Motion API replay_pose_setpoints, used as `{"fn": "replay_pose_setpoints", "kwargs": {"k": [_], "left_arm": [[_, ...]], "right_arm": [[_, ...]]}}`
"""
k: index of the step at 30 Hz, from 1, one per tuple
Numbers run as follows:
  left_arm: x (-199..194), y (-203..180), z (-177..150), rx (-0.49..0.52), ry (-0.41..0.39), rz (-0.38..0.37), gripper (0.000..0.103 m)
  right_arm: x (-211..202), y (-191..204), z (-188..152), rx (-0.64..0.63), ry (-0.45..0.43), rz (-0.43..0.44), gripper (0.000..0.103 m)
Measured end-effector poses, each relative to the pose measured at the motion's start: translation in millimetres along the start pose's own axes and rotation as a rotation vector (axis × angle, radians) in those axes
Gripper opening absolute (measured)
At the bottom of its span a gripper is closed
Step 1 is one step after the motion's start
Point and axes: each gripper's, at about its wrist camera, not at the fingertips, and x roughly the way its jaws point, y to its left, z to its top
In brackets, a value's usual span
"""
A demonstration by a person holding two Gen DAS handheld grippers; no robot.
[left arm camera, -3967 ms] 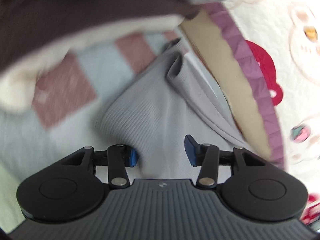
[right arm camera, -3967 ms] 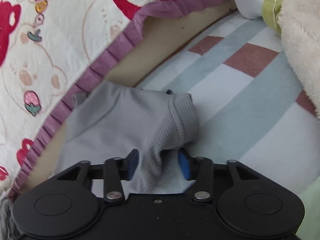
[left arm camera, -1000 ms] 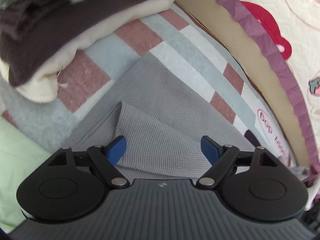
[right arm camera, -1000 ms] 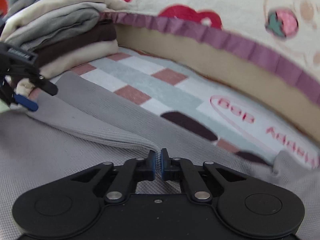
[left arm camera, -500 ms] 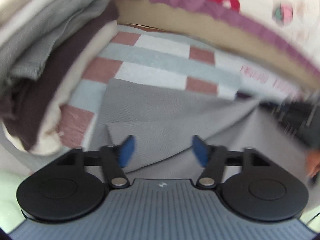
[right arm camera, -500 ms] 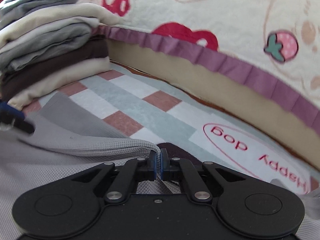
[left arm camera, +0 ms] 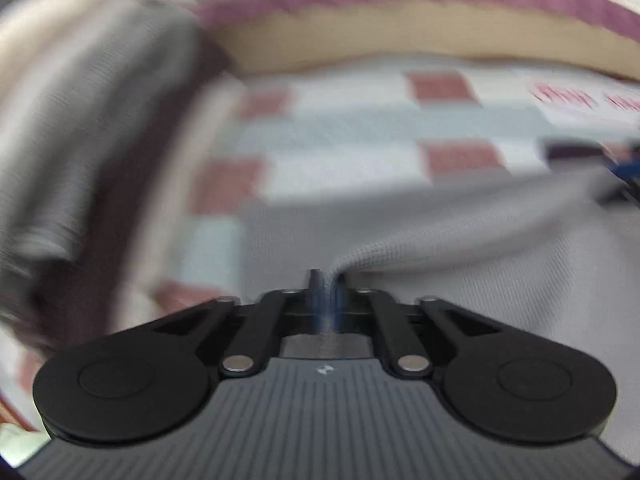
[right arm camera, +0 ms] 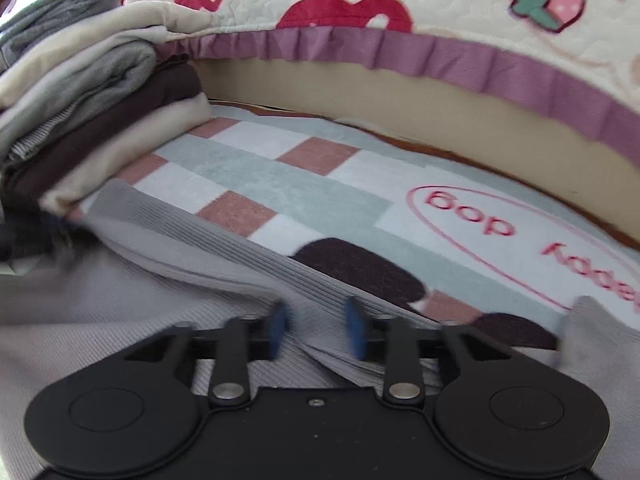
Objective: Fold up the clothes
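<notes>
While the grey waffle-knit garment (right arm camera: 120,320) lies spread on the checked bed mat (right arm camera: 280,176), just in front of the quilt's purple ruffle (right arm camera: 440,60), you work with the following.

Left tongs (left arm camera: 326,288): clenched on a raised fold of the grey knit; the view is blurred. Keep that pinch firm and carry the edge low, so the layer beneath does not drag.

Right tongs (right arm camera: 316,330): opening, blue pads apart, the folded hem lying between them and no longer pressed. Draw them clear straight back, so a pad does not snag the ribbing.

Stack of folded clothes (right arm camera: 80,100): at the left, close to the garment's far corner. Steer the left edge short of it.

Judgement: lay the pinched fold along the hem line, then smooth the ridge flat before releasing.
</notes>
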Motion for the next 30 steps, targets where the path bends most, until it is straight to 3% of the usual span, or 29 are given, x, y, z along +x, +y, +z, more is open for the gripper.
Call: {"fn": "replay_pose_setpoints", "kwargs": {"k": [2,4,6,9,14,18,21,24,26,28,30], "left_arm": [[-12,15,8,-0.079,-0.073,-0.006,0.003],[-11,20,12,-0.087,-0.094,0.004,0.003],[-1,19,15,-0.055,-0.083,0.043,0.003],[23,21,16,-0.057,-0.013,0.04,0.003],[41,30,13,-0.123,0.043,0.096,0.023],[25,36,15,-0.135,-0.03,0.234,0.043],[4,40,18,-0.176,-0.105,0.164,0.043],[-28,26,26,-0.246,-0.173,-0.067,0.044],[-40,3,34,-0.25,-0.179,-0.23,0.049],[-46,-27,44,-0.231,-0.16,-0.385,0.051],[-41,-65,54,-0.209,-0.105,-0.482,0.054]], "right_arm": [[-15,1,-4,-0.022,-0.019,-0.007,0.045],[-33,1,-10,-0.045,-0.031,-0.021,0.051],[-52,-1,-17,-0.063,-0.042,-0.043,0.054],[-76,-23,-29,-0.01,-0.013,-0.077,0.06],[-113,-71,-43,0.103,0.037,-0.172,0.06],[-142,-126,-37,0.261,0.015,-0.214,0.061],[-153,-175,-18,0.38,0.04,-0.24,0.062],[-149,-226,2,0.525,0.154,-0.243,0.071],[-139,-254,8,0.554,0.23,-0.213,0.071],[-126,-274,13,0.54,0.3,-0.19,0.071],[-115,-285,17,0.452,0.335,-0.168,0.071]]}}
